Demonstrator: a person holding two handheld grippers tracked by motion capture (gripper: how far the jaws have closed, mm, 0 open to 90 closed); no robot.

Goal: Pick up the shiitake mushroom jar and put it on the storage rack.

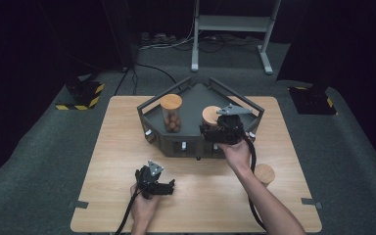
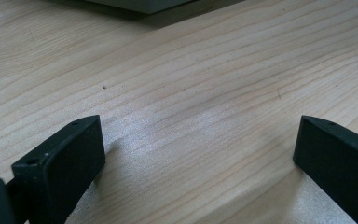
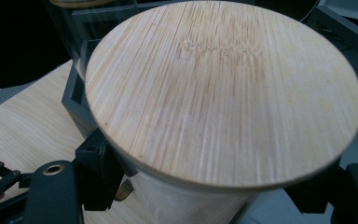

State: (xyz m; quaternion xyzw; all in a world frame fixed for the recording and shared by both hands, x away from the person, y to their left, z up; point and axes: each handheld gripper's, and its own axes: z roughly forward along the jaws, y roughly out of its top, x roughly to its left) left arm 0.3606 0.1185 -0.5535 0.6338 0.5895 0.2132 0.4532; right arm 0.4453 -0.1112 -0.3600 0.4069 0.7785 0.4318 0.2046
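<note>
Jar lid was pale bamboo with fine straight grain. Tray dark grey. Desk light wood, wavy grain. Claws black.

Nothing here can be read. The bamboo lid clamped between the right claw's jaws carries a faint mark pressed into the wood near its far edge, too blurred to make out. Well off to the left of the left claw, a floor block bears yellow-and-black hazard stripes, without words.
</note>
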